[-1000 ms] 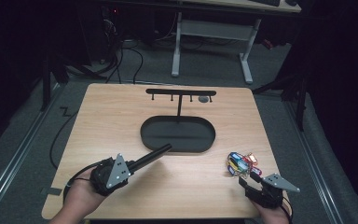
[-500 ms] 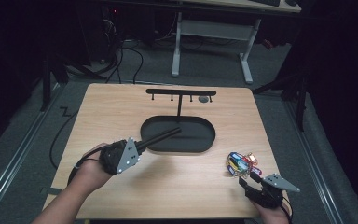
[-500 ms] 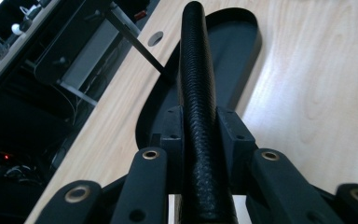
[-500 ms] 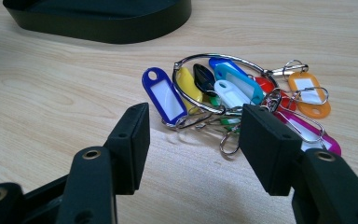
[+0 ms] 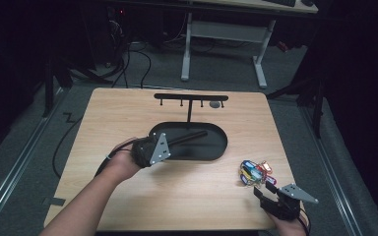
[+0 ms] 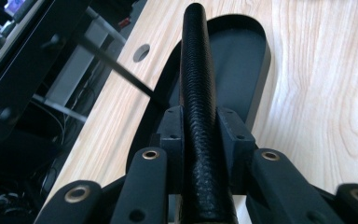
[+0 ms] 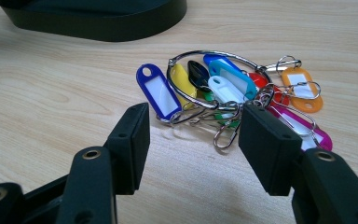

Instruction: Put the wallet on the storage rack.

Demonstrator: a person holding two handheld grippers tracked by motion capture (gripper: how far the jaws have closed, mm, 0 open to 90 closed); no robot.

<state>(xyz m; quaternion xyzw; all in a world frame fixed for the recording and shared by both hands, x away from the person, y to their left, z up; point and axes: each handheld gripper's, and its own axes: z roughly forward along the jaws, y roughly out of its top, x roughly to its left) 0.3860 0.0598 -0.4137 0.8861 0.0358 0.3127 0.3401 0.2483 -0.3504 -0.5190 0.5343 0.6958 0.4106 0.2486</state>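
1. High view. The left gripper (image 5: 177, 142), at centre left of the frame, clamped a black rod (image 5: 189, 137) that reached up and right over the black oval tray (image 5: 216, 150) on the wooden table (image 5: 177, 191). The right gripper (image 5: 263, 189), at lower right, lay just below a bunch of coloured key tags (image 5: 255, 172); its jaws stood apart.

2. Left gripper view. Both pads (image 6: 171, 128) pressed the black rod (image 6: 198, 79) between them; the rod ran up the middle of the frame, with the tray (image 6: 256, 60) behind it.

3. Right gripper view. The fingers (image 7: 130, 140) were spread and held nothing; the key tags (image 7: 219, 88) lay on the table in the upper centre, just beyond the fingertips, the right pad close beside one clip.
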